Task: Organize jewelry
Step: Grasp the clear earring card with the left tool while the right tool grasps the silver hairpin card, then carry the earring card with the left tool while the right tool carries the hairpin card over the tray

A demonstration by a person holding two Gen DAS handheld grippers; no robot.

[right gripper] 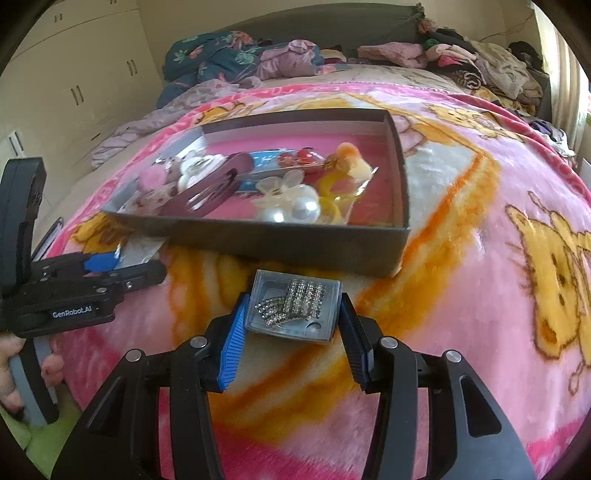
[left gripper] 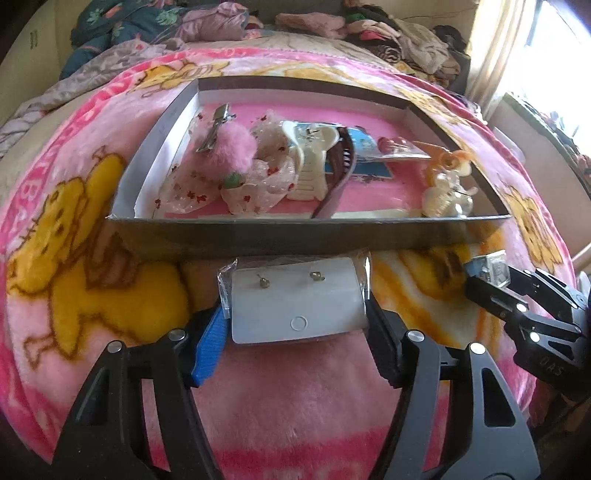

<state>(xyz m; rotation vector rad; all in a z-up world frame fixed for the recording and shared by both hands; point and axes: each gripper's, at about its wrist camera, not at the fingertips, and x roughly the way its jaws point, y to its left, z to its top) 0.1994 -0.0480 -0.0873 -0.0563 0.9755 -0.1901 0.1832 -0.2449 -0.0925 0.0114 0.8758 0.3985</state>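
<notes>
My left gripper (left gripper: 297, 314) is shut on a white earring card in a clear sleeve (left gripper: 295, 299) with two small studs, held just before the near wall of a grey box (left gripper: 306, 236). My right gripper (right gripper: 291, 314) is shut on a small clear case of rhinestone jewelry (right gripper: 295, 304), also just before the box (right gripper: 295, 243). The box holds hair clips, a pink pompom (left gripper: 231, 146), a white claw clip (left gripper: 310, 166), pearl pieces (right gripper: 295, 210) and packets. Each gripper shows in the other's view: the right one (left gripper: 487, 273) and the left one (right gripper: 144, 269).
The box lies on a pink cartoon blanket (right gripper: 480, 258) over a bed. Piled clothes (right gripper: 461, 62) and bedding (left gripper: 147, 29) lie at the far end. A wardrobe (right gripper: 74, 85) stands at left, a bright window (left gripper: 546, 55) at right.
</notes>
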